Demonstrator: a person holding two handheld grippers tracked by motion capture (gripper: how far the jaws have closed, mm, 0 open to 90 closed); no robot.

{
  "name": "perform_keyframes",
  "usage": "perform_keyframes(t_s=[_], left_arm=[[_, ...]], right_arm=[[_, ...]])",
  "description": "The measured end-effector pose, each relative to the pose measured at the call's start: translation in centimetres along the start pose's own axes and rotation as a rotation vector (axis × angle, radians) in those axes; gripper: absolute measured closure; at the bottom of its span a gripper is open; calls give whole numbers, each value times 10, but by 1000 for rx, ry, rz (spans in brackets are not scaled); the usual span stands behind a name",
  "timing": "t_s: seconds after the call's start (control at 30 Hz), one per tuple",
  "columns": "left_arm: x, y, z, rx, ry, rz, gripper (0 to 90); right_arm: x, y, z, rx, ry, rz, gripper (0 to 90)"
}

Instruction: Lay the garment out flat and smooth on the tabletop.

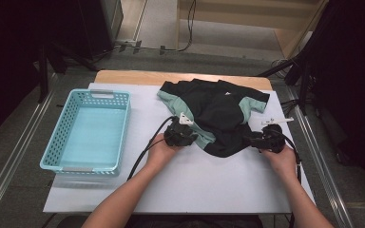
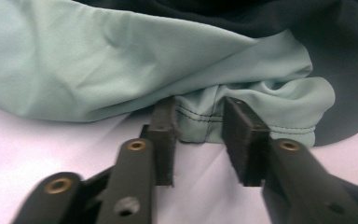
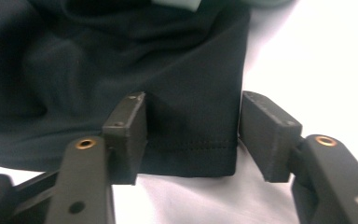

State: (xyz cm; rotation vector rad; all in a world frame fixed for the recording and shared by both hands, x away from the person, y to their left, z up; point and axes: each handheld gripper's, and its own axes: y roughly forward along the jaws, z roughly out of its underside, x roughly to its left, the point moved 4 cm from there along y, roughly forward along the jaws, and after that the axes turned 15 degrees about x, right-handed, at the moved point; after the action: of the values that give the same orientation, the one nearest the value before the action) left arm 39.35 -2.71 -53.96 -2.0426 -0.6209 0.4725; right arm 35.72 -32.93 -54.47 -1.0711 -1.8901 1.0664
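Observation:
A black and mint-green garment (image 1: 216, 116) lies crumpled on the white sheet at the table's far middle. My left gripper (image 1: 190, 137) sits at its near left edge. In the left gripper view my left gripper (image 2: 198, 135) is open, with a bunched fold of the mint hem (image 2: 196, 123) between its pads. My right gripper (image 1: 249, 140) is at the garment's near right edge. In the right gripper view my right gripper (image 3: 193, 135) is open and straddles a corner of the black hem (image 3: 191, 154). Its left pad lies over the cloth and its right pad stands just off the cloth's edge.
An empty light-blue plastic basket (image 1: 90, 128) stands on the left of the white sheet (image 1: 195, 185). A small white object (image 1: 276, 121) lies just beyond my right gripper. Cables trail from both grippers toward the person. Dark stands and floor rails flank the table.

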Motion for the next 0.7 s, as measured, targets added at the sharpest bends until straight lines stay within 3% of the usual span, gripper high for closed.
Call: perform_keyframes(t_s=[0.13, 0.2, 0.27, 0.37, 0.43, 0.57, 0.7], left_arm=[[-4, 0, 2, 3, -18, 31, 852], [-5, -1, 2, 12, -23, 39, 861], [-3, -2, 3, 21, -51, 69, 867], [0, -6, 3, 65, -82, 119, 870], [3, -13, 5, 86, -88, 129, 870], [8, -29, 7, 68, -128, 166, 871], [4, -45, 9, 62, -118, 170, 870]], right_arm=[[5, 0, -2, 24, 1, -12, 565], [8, -1, -2, 50, -8, -25, 671], [12, 0, -3, 66, -20, -25, 711], [15, -2, -4, 94, -16, -22, 731], [16, -5, -4, 98, -6, -36, 734], [19, -14, -2, 95, -18, -50, 735], [23, -25, 4, 89, -20, -68, 734]])
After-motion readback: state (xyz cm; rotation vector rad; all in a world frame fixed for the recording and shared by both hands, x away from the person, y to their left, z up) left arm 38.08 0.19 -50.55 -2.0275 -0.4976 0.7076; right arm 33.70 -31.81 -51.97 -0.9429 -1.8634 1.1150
